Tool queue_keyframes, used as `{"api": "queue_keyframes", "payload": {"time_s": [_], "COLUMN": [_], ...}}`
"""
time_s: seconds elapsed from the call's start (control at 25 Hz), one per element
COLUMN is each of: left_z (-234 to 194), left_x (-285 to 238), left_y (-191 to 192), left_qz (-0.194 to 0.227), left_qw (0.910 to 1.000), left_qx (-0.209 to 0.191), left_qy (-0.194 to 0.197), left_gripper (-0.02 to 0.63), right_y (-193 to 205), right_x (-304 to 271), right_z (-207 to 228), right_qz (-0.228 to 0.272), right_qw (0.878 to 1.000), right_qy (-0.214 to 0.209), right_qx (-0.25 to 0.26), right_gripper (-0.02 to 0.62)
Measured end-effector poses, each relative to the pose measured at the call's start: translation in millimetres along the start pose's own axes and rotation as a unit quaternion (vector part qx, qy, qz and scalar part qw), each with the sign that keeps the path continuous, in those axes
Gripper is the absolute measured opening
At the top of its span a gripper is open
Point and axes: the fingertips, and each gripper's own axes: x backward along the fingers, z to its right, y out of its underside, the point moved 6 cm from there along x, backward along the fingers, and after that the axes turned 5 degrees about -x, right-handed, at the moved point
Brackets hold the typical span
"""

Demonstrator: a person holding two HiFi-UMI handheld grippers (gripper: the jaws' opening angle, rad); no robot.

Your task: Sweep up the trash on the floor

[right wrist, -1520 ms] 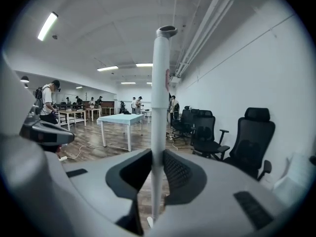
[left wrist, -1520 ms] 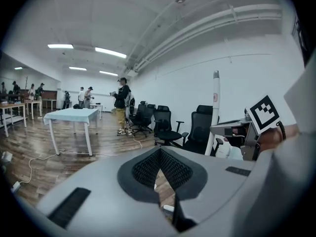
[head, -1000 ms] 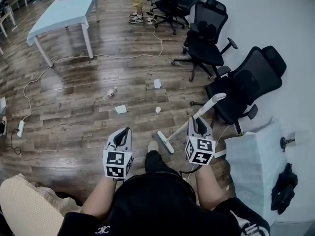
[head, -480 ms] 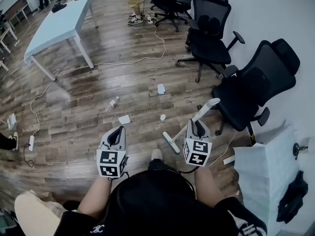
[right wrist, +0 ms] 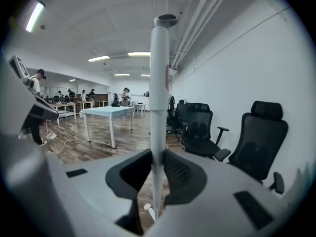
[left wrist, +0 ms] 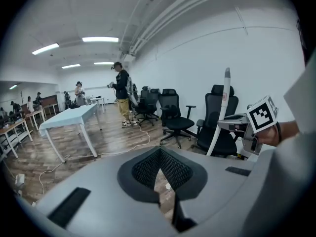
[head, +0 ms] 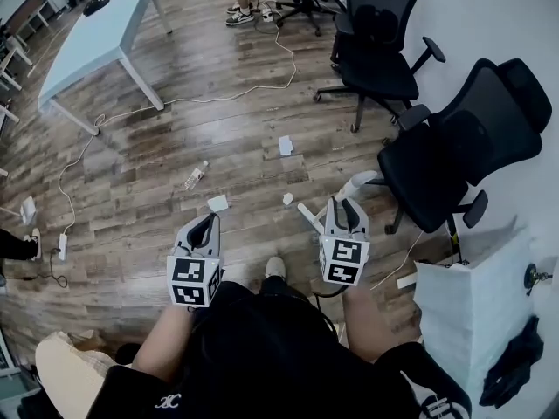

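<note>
Right gripper [head: 342, 206]: jaws clamped on the white broom handle [right wrist: 159, 83], which runs straight up between them.
Left gripper [head: 208, 223]: jaws together, nothing between them.
Floor [head: 148, 151]: wood planks.
Office chair [head: 458, 151]: black, just beside the right gripper.
Trash: paper scraps [head: 217, 203] and a bottle [head: 195, 177] lie on the floor ahead of both grippers.

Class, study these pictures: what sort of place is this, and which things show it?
Probably an open-plan office or workroom: black swivel office chairs by the wall, a long pale table on wood-plank floor, strip lights overhead.
</note>
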Motion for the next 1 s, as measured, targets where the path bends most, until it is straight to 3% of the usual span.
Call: {"api": "queue_keyframes", "payload": {"time_s": [0.28,0.6,0.84,1.0], "left_z": [7,13,-5,-18], "left_x": [-27,-71,-116,-144], "left_y": [-17,-29,-45,-56], "left_qz": [-0.009,-0.008,0.0,0.011], "left_qw": [0.9997,0.9981,0.9957,0.9935], "left_qx": [-0.017,-0.027,-0.024,-0.018], "left_qy": [0.012,0.056,0.089,0.112], "left_gripper": [-0.005,-0.005,-0.005,-0.005], "right_y": [3,14,18,25], "right_x": [-16,-32,-46,-50], "right_z": [33,51,52,55], "right_qz": [-0.003,-0.033,-0.067,-0.068], "right_qw": [1.0,0.998,0.996,0.994], "right_qy": [0.022,0.043,0.054,0.082], "right_qx": [-0.018,-0.025,-0.014,-0.03], "right_gripper": [0.086,0.086,0.086,0.086]}}
